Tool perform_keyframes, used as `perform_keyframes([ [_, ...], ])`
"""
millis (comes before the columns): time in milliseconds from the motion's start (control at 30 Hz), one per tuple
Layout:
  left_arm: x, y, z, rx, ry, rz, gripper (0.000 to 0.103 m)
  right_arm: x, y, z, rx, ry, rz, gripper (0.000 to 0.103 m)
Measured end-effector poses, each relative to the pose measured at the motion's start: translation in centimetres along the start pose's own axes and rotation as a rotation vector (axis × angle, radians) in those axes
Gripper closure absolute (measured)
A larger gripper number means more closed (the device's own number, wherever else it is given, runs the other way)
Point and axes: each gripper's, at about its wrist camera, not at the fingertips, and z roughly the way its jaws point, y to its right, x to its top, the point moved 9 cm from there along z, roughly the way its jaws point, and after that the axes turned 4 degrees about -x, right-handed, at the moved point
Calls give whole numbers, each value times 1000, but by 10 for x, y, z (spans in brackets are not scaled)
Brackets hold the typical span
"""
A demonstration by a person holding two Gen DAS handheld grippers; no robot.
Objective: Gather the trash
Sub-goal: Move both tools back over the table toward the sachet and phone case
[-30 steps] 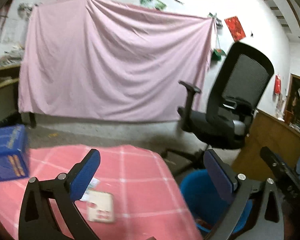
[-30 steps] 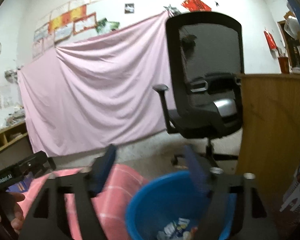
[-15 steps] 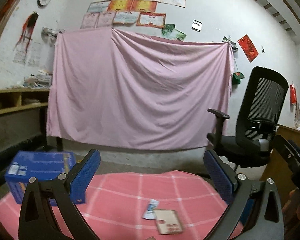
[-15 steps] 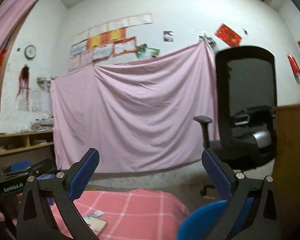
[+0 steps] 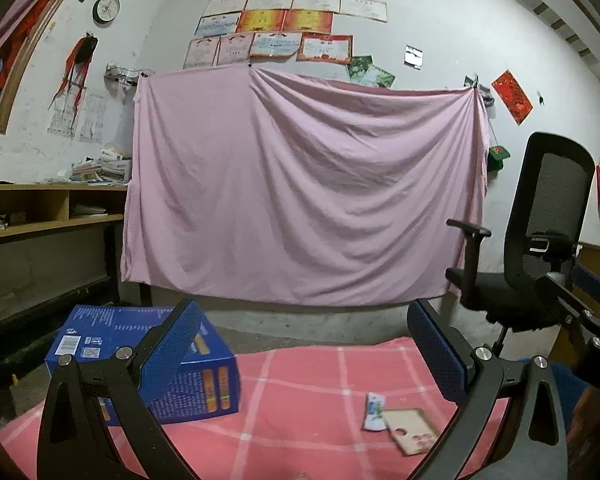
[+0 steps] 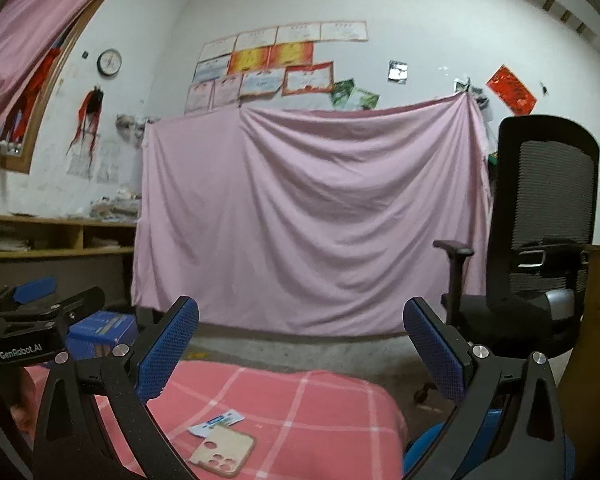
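the blue bin (image 6: 424, 450) shows only as a curved sliver at the bottom of the right wrist view, mostly covered by the right gripper's (image 6: 300, 356) own frame, so its contents cannot be seen; in the left wrist view it cannot be made out with any certainty. the print on the small wrapper (image 6: 218, 428) is too small to read, and the pale phone case (image 6: 222, 451) beside it is partly cut by the gripper arm in that view. both lie touching each other on a pink checked cloth (image 5: 300, 400) spread over the table, toward its right end. behind stands a whitewashed wall with a large pink sheet (image 5: 300, 192) hung across it, certificates (image 5: 284, 28) pinned above, a round clock (image 5: 106, 8) to the left, wooden shelves (image 5: 40, 212) with stacked papers, and a black mesh office chair (image 6: 540, 240) on the right. the left wrist view shows a blue carton (image 5: 196, 364) standing on the cloth, close behind the left finger of the left gripper (image 5: 304, 356); the right wrist view catches only a corner of it. the right wrist view also shows the left gripper from the side with a hand (image 6: 4, 396) on its handle. both grippers stand wide apart with nothing between their blue pads, and both hover above the cloth, short of the wrapper and case.
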Motion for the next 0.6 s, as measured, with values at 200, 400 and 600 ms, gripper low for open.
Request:
perform_keyframes([
  [200, -19, -12, 12, 3, -83, 15, 2, -24, -18, 17, 24, -128, -24, 0],
  [400, -46, -17, 32, -67, -258, -32, 2, -60, -26, 43, 38, -373, -32, 0],
  [600, -63, -13, 44, -107, -393, -67, 3, -94, -26, 54, 82, -565, 18, 18],
])
